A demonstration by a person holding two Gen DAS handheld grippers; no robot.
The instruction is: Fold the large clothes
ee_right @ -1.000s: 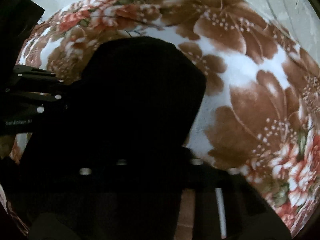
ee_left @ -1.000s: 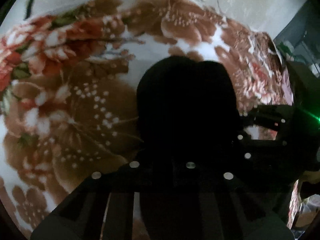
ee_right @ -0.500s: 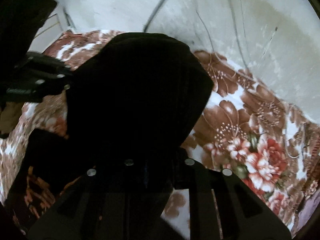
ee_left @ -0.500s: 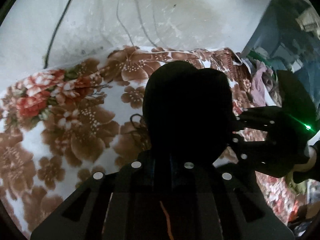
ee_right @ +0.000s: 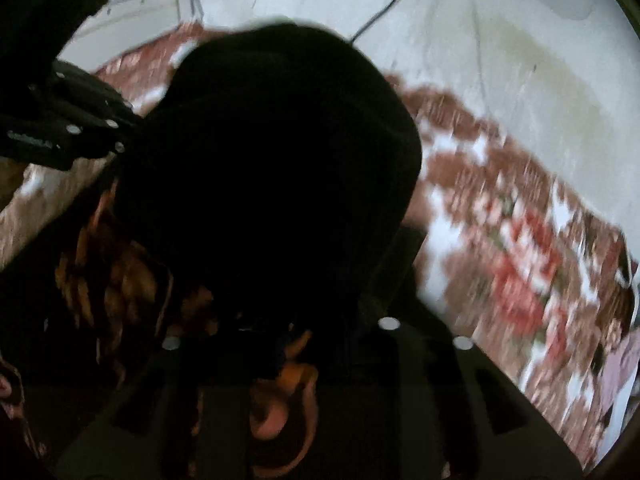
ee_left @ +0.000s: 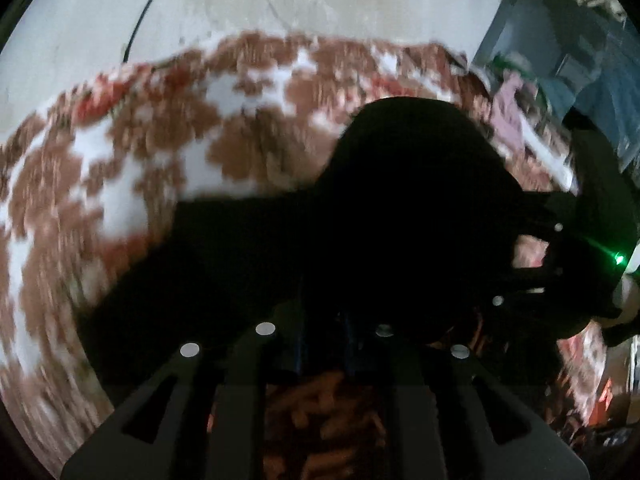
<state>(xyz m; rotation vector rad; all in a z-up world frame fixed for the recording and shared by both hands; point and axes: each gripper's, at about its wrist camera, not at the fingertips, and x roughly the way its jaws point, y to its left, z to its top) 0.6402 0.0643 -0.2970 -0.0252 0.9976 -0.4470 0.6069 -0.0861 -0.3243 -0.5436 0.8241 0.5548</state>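
A black garment [ee_left: 400, 216] bunches over the fingers of my left gripper [ee_left: 324, 320], which is shut on it; orange-patterned cloth [ee_left: 320, 420] hangs beneath. In the right wrist view the same black garment [ee_right: 272, 168] covers my right gripper [ee_right: 276, 340], which is shut on it, with orange print [ee_right: 288, 400] below. Both grippers hold the garment lifted above the floral blanket [ee_left: 140, 152]. The right gripper [ee_left: 560, 264] shows at the right edge of the left view. The left gripper [ee_right: 68, 128] shows at the upper left of the right view.
The brown, white and red floral blanket [ee_right: 520, 264] covers the bed below. A pale wall [ee_left: 280, 0] with a black cable [ee_left: 144, 16] stands behind. A heap of clothes [ee_left: 516, 96] and blue-grey furniture [ee_left: 580, 60] lie at the far right.
Both grippers have risen and tilted up with the black garment; more wall shows now. The garment spreads wider to the left in the left view. The view is blurred by motion.
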